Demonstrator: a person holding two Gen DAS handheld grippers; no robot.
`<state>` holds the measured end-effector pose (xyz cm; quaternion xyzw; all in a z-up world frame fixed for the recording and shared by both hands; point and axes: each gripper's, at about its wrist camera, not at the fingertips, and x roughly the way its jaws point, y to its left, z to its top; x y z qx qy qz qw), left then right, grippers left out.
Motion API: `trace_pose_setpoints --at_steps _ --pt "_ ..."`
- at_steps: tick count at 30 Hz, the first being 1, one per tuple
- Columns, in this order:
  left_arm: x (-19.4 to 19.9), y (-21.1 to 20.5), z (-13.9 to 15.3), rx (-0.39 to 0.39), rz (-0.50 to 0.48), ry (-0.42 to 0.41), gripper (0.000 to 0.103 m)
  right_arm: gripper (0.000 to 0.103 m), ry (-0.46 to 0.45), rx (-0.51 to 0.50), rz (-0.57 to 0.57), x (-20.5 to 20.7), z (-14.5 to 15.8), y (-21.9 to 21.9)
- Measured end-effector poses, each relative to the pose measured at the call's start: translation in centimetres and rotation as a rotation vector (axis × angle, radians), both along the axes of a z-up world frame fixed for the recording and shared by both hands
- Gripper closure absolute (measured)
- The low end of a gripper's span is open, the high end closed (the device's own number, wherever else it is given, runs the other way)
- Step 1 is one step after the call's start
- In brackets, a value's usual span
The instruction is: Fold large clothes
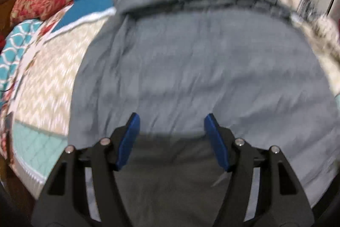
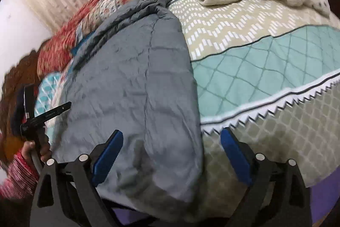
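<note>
Padding makes the grey quilted jacket (image 2: pixel 127 82), spread on the patterned bedspread (image 2: pixel 255 61), soft, bulky and probably slippery, best pinched at its near hem by the left gripper (image 1: pixel 172 120) and right gripper (image 2: pixel 171 137), both gaping and empty.

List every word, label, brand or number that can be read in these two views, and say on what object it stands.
No text can be read.
Black left tool, right wrist view: small white lettering, too small and blurred to read.
Grey quilted jacket: no label visible.
</note>
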<state>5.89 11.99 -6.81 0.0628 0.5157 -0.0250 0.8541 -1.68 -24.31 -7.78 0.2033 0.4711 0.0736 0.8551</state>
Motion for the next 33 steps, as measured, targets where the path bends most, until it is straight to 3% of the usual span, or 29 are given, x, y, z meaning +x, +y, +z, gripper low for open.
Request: trace_pose_setpoints --at_steps 1,3,5,8,10,12,19,24,26,28,29,30,31,32,33 --pt "-0.3 0.5 -1.0 0.042 0.008 0.026 0.037 0.021 0.013 -0.038 0.028 0.4 -0.3 0.4" --pt "-1.0 2.4 -0.7 0.042 0.060 0.040 0.035 0.021 0.018 -0.060 0.033 -0.4 0.4 0.3" --pt "-2.3 4.8 0.9 0.004 0.114 0.027 0.035 0.021 -0.029 -0.036 0.019 -1.5 1.8 -0.1" --pt "-5.8 8.5 4.1 -0.026 0.149 -0.061 0.032 0.021 -0.079 -0.012 0.012 -3.9 3.6 -1.1" --pt "-8.2 11.0 5.1 -0.067 0.167 -0.071 0.024 0.021 -0.076 0.004 0.000 -4.5 3.8 -2.0" --pt "-10.4 13.2 5.2 -0.137 0.190 -0.060 0.023 0.023 -0.062 0.021 -0.009 -5.2 3.7 -2.6" --pt "-12.5 15.3 3.1 -0.323 0.244 0.005 0.020 0.046 0.059 0.128 0.006 -5.5 1.1 -2.2" --pt "-11.9 13.2 0.5 -0.326 0.182 0.088 0.020 0.048 0.081 0.167 -0.005 -5.5 0.3 -1.7" --pt "-12.0 13.1 -0.8 -0.345 0.184 0.139 0.020 0.056 0.093 0.192 0.001 -5.5 0.2 -1.5" --pt "-12.6 12.7 -1.2 -0.348 0.181 0.137 0.021 0.064 0.138 0.270 0.036 -5.7 -0.5 -0.7" --pt "-13.0 12.4 -1.2 -0.340 0.170 0.130 0.030 0.067 0.139 0.252 0.047 -6.0 -0.5 -0.1" --pt "-13.2 12.2 -1.1 -0.332 0.160 0.130 0.038 0.080 0.138 0.240 0.060 -6.1 -0.5 0.4" --pt "-13.5 11.9 -1.0 -0.329 0.148 0.135 0.057 0.100 0.144 0.251 0.080 -6.2 -0.6 0.8" --pt "-13.6 11.8 -0.9 -0.334 0.141 0.138 0.080 0.103 0.152 0.275 0.095 -6.2 -0.7 1.0" --pt "-13.8 11.8 -0.4 -0.351 0.127 0.137 0.088 0.103 0.149 0.276 0.109 -6.4 -0.3 1.3"
